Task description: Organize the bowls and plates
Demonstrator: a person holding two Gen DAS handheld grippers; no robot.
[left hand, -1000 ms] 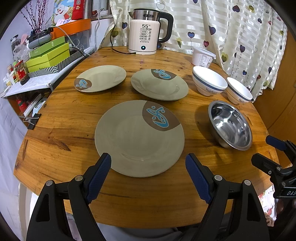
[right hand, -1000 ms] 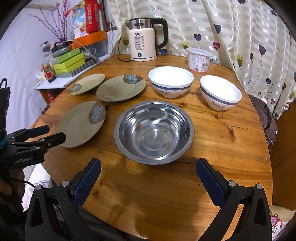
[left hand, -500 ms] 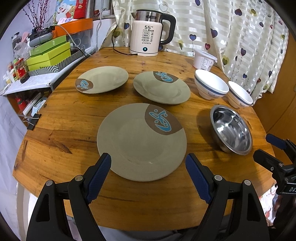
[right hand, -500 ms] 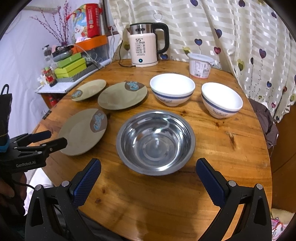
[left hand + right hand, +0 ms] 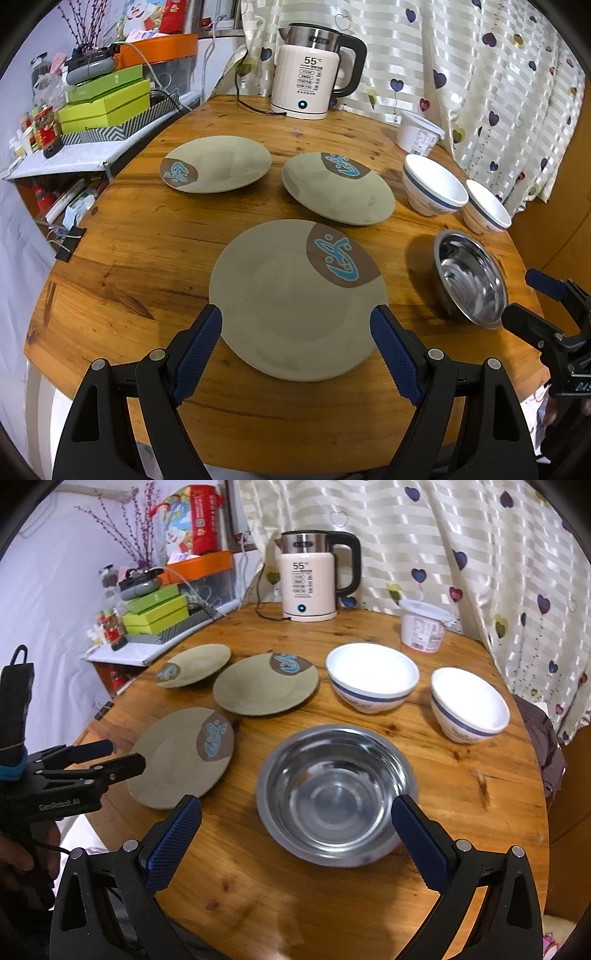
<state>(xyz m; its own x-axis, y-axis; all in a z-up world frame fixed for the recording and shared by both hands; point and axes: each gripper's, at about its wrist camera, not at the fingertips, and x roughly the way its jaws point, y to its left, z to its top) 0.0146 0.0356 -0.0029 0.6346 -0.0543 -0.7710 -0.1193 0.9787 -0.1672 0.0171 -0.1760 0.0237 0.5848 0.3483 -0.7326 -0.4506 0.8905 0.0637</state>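
Observation:
Three olive plates with brown-and-blue emblems lie on the round wooden table (image 5: 155,229): a near plate (image 5: 295,299), a far left plate (image 5: 218,166) and a far right plate (image 5: 336,188). My left gripper (image 5: 295,332) is open, its blue pads flanking the near plate's front part. A steel bowl (image 5: 338,790) sits before my right gripper (image 5: 295,830), open with its pads astride the bowl's near rim. Two white bowls with blue bands stand behind it, one in the middle (image 5: 371,675) and one to the right (image 5: 469,703).
An electric kettle (image 5: 314,74) with its cord and a white tub (image 5: 419,133) stand at the table's back by the curtain. Green boxes (image 5: 107,103) and clutter fill a shelf to the left. A binder clip (image 5: 68,240) sits on the left table edge.
Both grippers have moved forward over the table: the near plate now reaches between the left pads, and the steel bowl lies closer between the right pads. No dish has moved.

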